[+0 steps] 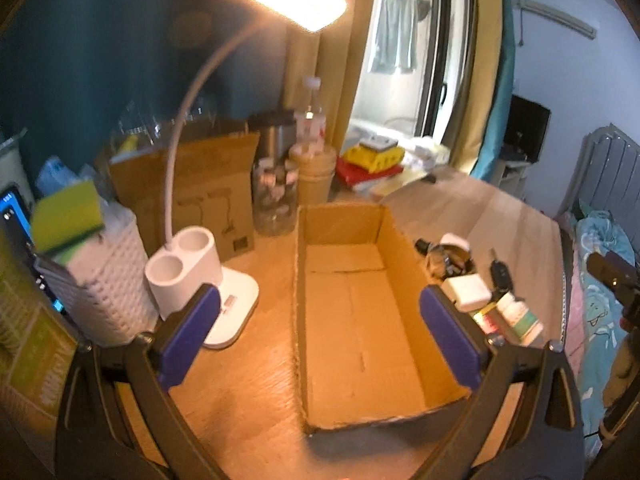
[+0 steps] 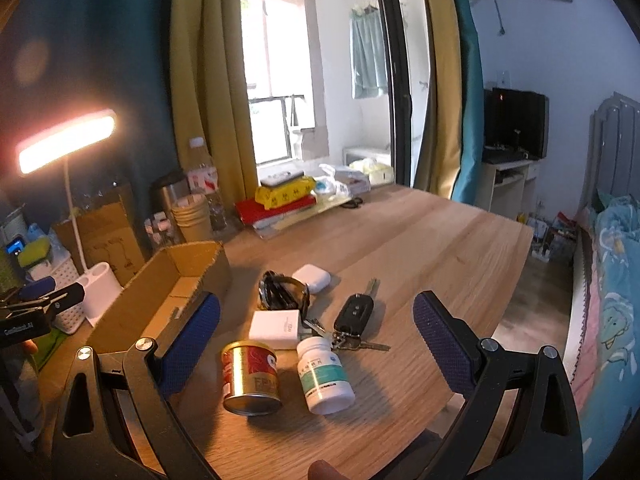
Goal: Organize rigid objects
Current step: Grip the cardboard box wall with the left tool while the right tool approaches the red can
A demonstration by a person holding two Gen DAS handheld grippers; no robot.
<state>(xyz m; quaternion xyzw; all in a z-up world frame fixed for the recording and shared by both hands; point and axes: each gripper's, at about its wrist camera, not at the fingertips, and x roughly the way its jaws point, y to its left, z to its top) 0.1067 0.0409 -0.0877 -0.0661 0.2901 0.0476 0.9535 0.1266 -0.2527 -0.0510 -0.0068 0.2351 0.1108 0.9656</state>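
Note:
An open cardboard box (image 1: 360, 320) lies on the wooden table, nothing inside it; my left gripper (image 1: 320, 332) hovers open above its near end. In the right wrist view the same box (image 2: 168, 292) sits at the left. Right of it lie a red and gold can (image 2: 252, 376), a white pill bottle (image 2: 326, 374), a white charger block (image 2: 276, 328), a black watch (image 2: 282, 292), a white earbud case (image 2: 312, 278) and a car key with keys (image 2: 354, 318). My right gripper (image 2: 316, 340) is open above these, holding nothing.
A white desk lamp base (image 1: 200, 280) and white basket with a sponge (image 1: 92, 264) stand left of the box. Behind are a brown carton (image 1: 200, 192), jars, cups and a bottle. A red and yellow stack (image 2: 284, 196) sits far back. The table edge (image 2: 500, 300) drops off at right.

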